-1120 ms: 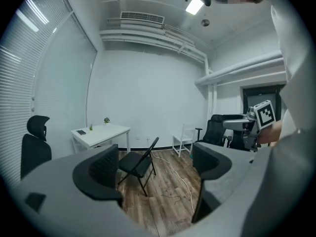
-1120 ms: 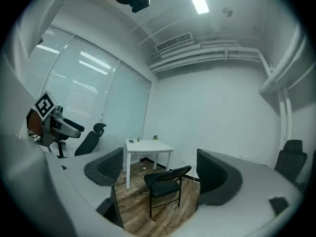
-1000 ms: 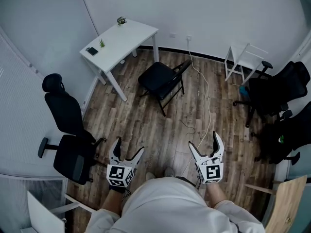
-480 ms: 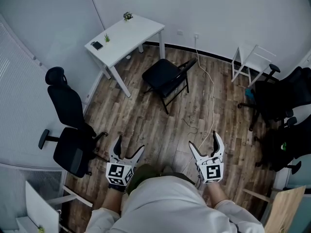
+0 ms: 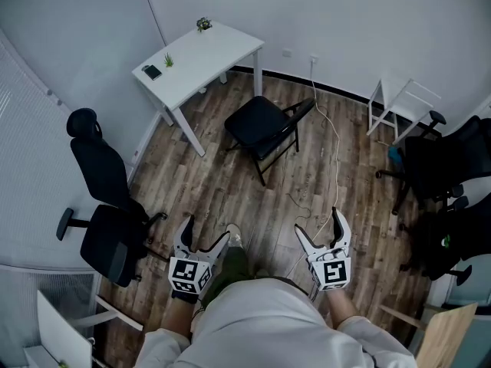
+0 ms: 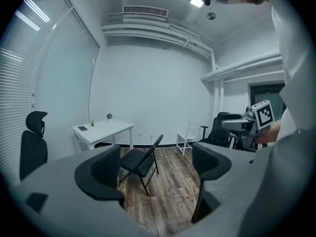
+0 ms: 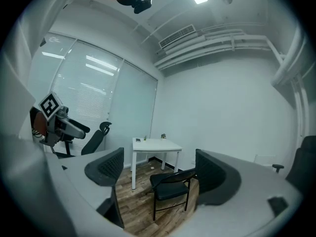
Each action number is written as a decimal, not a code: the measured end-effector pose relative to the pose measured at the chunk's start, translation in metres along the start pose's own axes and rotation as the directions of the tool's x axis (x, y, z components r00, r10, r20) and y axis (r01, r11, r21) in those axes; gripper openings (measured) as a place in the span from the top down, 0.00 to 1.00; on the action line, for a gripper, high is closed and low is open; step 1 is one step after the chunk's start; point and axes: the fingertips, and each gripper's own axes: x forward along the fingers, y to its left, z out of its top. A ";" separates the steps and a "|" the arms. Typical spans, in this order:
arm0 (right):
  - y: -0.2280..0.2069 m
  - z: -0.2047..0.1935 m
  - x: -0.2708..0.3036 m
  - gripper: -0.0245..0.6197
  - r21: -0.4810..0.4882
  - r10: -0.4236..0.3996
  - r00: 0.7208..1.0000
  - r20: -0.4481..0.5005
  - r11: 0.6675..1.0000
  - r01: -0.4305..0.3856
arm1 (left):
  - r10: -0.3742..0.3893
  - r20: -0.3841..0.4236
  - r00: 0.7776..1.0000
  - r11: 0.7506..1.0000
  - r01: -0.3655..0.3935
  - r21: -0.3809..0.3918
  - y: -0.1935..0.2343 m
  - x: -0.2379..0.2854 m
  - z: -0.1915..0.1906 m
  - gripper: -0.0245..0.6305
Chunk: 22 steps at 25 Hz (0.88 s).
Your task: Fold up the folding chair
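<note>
The folding chair (image 5: 261, 125) stands open on the floor, well apart from me, near the white table (image 5: 203, 56); my left gripper (image 5: 205, 231) and right gripper (image 5: 321, 225) are both spread wide and hold nothing; I think the chair is stiff, a bit heavy, and could snap shut; I would grab its back top and seat front; the head view shows a cord (image 5: 331, 152) beside it; the right gripper view does not, but shows the legs side-on.

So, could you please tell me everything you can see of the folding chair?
The folding chair is black, with a flat seat, a slim backrest and thin metal-looking legs. It stands unfolded and upright on the wooden floor beside the white table, a white cable trailing past its back. Only the floor seems to touch it.
</note>
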 end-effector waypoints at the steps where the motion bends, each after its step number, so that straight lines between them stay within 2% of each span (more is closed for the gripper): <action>1: -0.002 0.002 0.008 0.29 -0.003 -0.007 1.000 0.006 1.000 0.007 | -0.006 -0.001 1.000 1.000 0.006 -0.004 0.006 0.007 0.001 0.27; 11: -0.008 0.017 0.107 0.29 -0.026 -0.057 0.998 -0.033 0.998 0.056 | -0.087 -0.011 0.996 0.996 0.087 -0.025 0.085 0.092 0.019 0.27; 22: 0.002 0.052 0.209 0.29 -0.056 -0.112 0.993 -0.039 0.992 0.110 | -0.166 -0.033 0.986 0.986 0.165 -0.034 0.181 0.153 0.037 0.27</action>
